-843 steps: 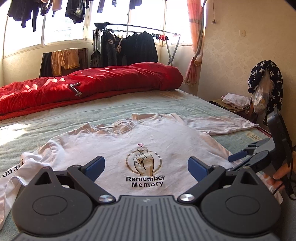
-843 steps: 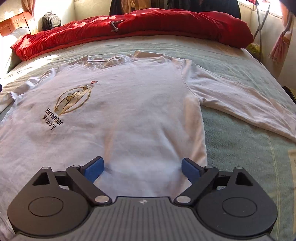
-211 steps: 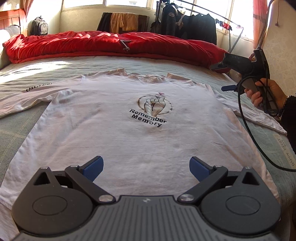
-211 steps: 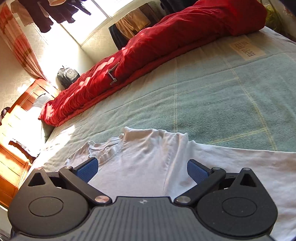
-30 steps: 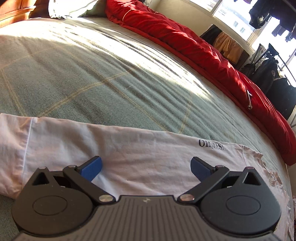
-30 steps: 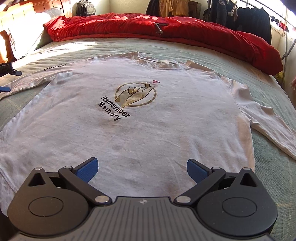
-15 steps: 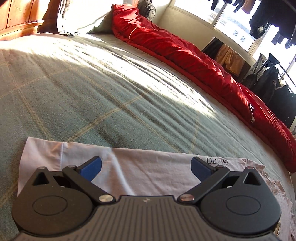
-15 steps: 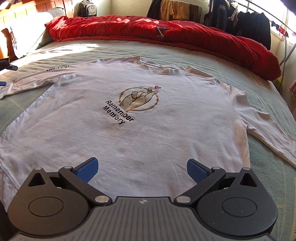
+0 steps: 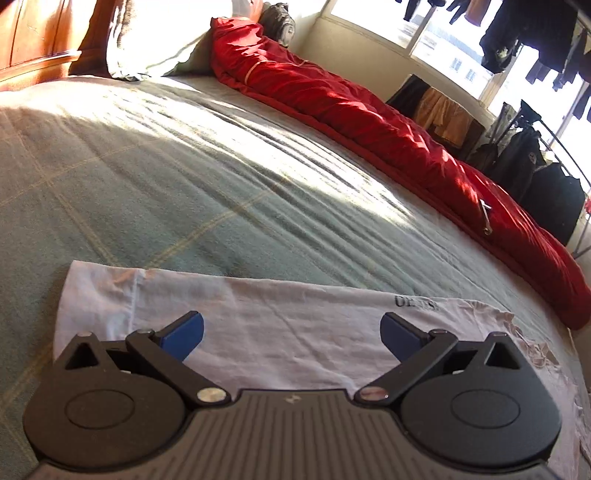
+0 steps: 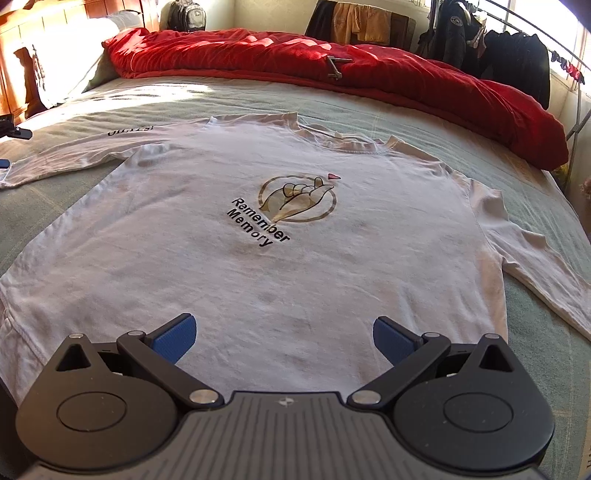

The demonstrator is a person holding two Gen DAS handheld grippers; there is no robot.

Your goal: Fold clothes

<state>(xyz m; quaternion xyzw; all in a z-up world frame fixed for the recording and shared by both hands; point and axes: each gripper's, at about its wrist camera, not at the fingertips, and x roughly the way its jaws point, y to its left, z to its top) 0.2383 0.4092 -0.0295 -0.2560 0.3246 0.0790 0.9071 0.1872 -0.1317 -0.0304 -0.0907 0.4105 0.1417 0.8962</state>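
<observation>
A white long-sleeved shirt (image 10: 258,266) with a gold hand logo and the words "Remember Memory" lies spread flat, front up, on the green bed cover (image 10: 406,122). Its left sleeve (image 9: 280,325) stretches across the cover in the left wrist view, cuff at the left end. Over the middle of that sleeve hangs my left gripper (image 9: 291,334), open, with nothing between its blue pads. My right gripper (image 10: 282,334) is open too, above the shirt's lower hem. The right sleeve (image 10: 546,273) runs off to the right.
A red duvet (image 10: 369,74) is bunched along the far side of the bed. A pillow (image 9: 159,40) and wooden headboard (image 9: 33,33) are at the left. A rack of dark clothes (image 10: 491,48) stands by the window. Bare green cover (image 9: 184,192) lies beyond the sleeve.
My left gripper has drawn back along the sleeve toward the cuff, and the cuff end now shows fully at the left. The right gripper has edged slightly nearer the shirt's hem.
</observation>
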